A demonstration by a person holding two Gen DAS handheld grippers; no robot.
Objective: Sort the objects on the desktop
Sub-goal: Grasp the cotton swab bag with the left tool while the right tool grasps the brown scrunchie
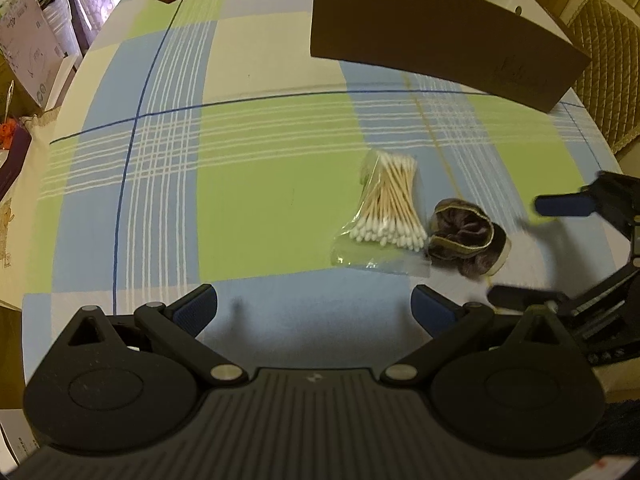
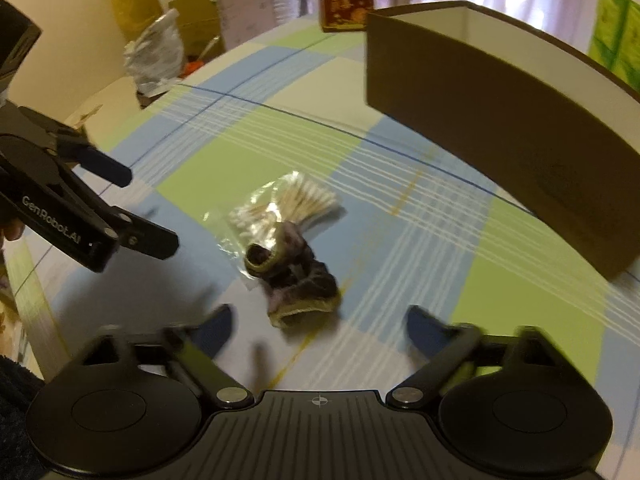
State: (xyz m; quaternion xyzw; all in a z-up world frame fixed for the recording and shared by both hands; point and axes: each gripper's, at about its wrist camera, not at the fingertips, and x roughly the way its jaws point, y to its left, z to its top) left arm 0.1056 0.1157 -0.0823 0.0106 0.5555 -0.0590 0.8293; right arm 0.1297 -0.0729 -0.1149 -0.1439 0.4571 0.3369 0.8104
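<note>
Checked cloth covers the table (image 1: 256,184); landmark is the brown box (image 1: 432,32). Bag of cotton swabs (image 1: 386,210) lies well in front of the box, brown scrunchie (image 1: 466,238) touching its near corner. Left gripper (image 1: 314,308) and right gripper (image 2: 320,326): jaws spread, empty. Scrunchie looks soft, light, springy: pinch across the bunched fabric. Swab bag is slick film; likely best gripped over the stick bundle.

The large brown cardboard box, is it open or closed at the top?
Open: the large brown cardboard box shows no lid, and its pale inner wall is visible in the right wrist view.
</note>
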